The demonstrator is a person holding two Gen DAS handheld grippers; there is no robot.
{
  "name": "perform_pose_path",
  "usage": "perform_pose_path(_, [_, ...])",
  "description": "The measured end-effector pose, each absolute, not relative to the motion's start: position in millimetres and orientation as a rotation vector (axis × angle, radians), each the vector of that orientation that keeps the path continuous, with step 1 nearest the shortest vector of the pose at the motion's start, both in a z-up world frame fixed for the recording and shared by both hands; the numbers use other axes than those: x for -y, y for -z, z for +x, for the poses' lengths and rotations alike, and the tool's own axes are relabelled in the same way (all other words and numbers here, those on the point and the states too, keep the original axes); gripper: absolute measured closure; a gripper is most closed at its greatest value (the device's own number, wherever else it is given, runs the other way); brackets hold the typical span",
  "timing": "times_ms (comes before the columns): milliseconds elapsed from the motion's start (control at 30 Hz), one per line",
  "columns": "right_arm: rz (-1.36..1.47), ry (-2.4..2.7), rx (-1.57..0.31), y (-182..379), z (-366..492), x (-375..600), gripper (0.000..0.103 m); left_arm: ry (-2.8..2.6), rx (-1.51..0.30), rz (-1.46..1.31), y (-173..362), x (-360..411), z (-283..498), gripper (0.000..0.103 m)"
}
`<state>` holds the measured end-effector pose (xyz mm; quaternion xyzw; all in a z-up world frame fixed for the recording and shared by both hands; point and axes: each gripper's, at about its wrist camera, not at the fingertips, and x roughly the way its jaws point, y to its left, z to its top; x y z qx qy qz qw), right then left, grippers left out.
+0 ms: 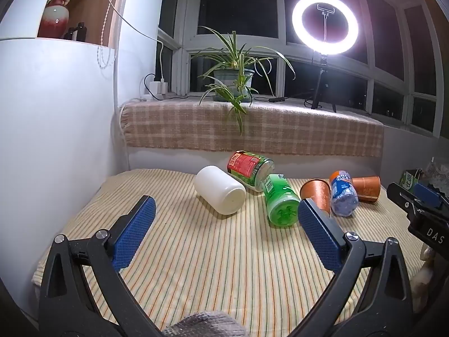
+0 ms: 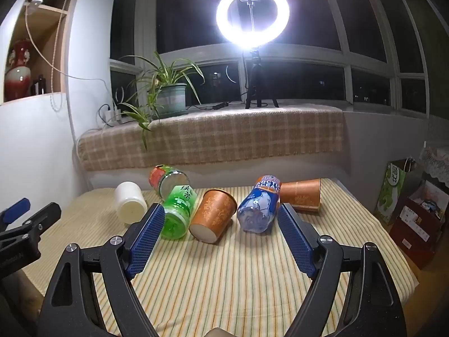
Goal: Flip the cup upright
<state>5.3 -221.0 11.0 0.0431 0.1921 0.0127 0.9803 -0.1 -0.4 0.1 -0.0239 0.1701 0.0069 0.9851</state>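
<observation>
Two orange paper cups lie on their sides on the striped cloth. The near cup points its base toward me. The far cup lies behind a blue bottle. My right gripper is open and empty, just short of the near cup. My left gripper is open and empty, facing a white jar. Each gripper shows at the edge of the other's view: the right gripper's body, the left gripper's body.
A green bottle, a blue Arctic Ocean bottle, a red-labelled bottle and the white jar lie around the cups. A plaid-covered sill holds a plant and ring light. Boxes stand right of the table.
</observation>
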Motion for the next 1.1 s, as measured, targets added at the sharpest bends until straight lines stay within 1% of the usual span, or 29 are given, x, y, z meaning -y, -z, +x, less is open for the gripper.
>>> perform_pose_path(1100, [0.092,-0.033,-0.397,-9.5,4.6,221.0,0.020,-0.012,-0.347,-0.046,-0.1,0.4,0.1,0.000])
